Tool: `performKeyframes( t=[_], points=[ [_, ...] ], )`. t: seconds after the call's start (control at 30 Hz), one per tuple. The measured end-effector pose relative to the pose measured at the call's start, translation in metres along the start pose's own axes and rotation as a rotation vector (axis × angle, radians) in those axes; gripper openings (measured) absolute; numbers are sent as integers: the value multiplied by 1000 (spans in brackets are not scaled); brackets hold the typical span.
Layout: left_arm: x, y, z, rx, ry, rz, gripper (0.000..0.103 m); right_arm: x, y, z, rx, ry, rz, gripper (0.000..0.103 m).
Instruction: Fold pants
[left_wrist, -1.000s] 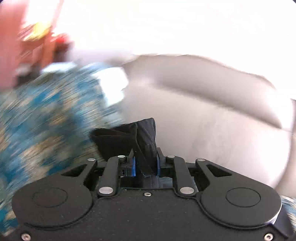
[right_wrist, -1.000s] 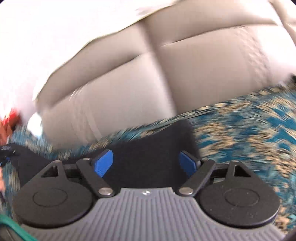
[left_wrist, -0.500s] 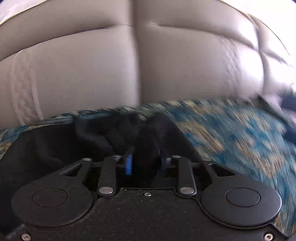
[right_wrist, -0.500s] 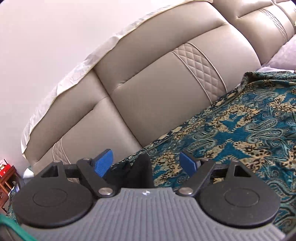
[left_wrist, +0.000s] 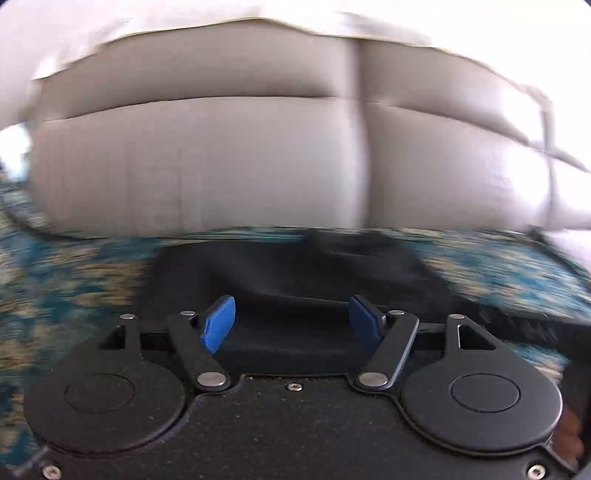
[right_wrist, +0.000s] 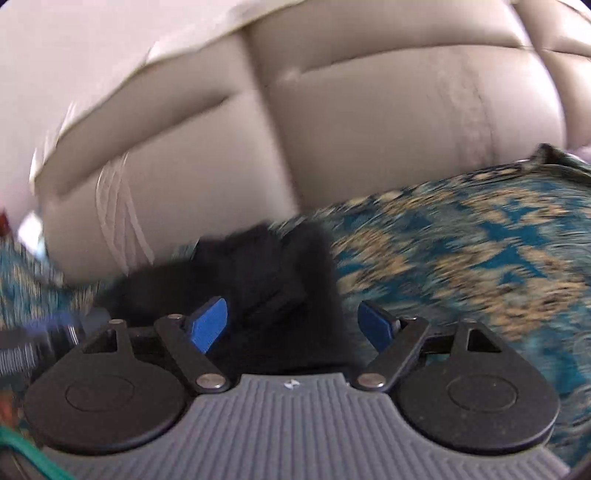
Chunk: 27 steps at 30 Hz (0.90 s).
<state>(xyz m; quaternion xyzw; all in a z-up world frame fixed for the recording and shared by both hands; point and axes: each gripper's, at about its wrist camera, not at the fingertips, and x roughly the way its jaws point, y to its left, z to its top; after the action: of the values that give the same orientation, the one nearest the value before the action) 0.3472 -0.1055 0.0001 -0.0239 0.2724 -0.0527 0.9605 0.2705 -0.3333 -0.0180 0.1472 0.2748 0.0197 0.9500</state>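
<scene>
The black pants (left_wrist: 295, 273) lie in soft folds on the patterned seat cover, close in front of my left gripper (left_wrist: 291, 319). Its jaws are opening: the blue pads (left_wrist: 218, 325) stand apart, and the cloth lies below and between them without being pressed. In the right wrist view the pants (right_wrist: 258, 266) form a bunched dark heap by the foot of the sofa back. My right gripper (right_wrist: 291, 321) hovers just before that heap with its jaws wide and closing a little. Its pads (right_wrist: 376, 325) touch no cloth. Both views are blurred by motion.
A beige leather sofa back (left_wrist: 221, 158) rises right behind the pants, with a white cloth (right_wrist: 166, 48) draped along its top. The teal and gold seat cover (right_wrist: 461, 258) spreads to the right. A person's hand (left_wrist: 569, 432) shows at the lower right edge.
My left gripper let go of the black cloth it pinched and its jaws spread while it swung sideways and sank. The right gripper stayed open and its view swung toward the heap.
</scene>
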Motion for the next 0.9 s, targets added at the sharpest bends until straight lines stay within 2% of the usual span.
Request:
performKeyframes(
  t=[0.07, 0.13, 0.23, 0.3, 0.33, 0.4, 0.5, 0.57, 0.67, 0.7, 0.77, 0.8, 0.9],
  points=[
    [10, 21, -2, -29, 0, 100, 52, 21, 10, -2, 7, 37, -21, 83],
    [22, 38, -7, -49, 22, 173, 47, 38, 10, 0, 76, 51, -47, 82],
    [41, 58, -18, -79, 97, 216, 46, 50, 6, 5, 177, 35, -32, 77],
    [49, 65, -25, -92, 131, 216, 46, 60, 12, 8, 164, 61, -47, 49],
    [49, 67, -27, -97, 121, 213, 46, 63, 17, 11, 140, 72, -54, 40],
    [47, 68, -28, -98, 119, 204, 46, 63, 24, 17, 119, 84, -52, 32],
    [38, 70, -29, -107, 120, 154, 47, 37, 37, 15, 28, -1, -119, 32],
    [31, 68, -32, -77, 119, 155, 47, 20, 44, 4, -44, -52, -198, 31],
    [27, 67, -36, -51, 140, 142, 47, 18, 38, -14, -103, -22, -284, 33],
    [25, 67, -38, -51, 141, 139, 48, 21, 32, -19, -97, 8, -285, 37],
    [21, 66, -41, -37, 131, 147, 48, 20, 25, -23, -94, 2, -268, 41],
    [19, 65, -41, -31, 132, 149, 48, 19, 24, -22, -93, 1, -263, 50],
    [14, 66, -42, -23, 137, 144, 48, 18, 20, -18, -69, 12, -247, 55]
  ],
)
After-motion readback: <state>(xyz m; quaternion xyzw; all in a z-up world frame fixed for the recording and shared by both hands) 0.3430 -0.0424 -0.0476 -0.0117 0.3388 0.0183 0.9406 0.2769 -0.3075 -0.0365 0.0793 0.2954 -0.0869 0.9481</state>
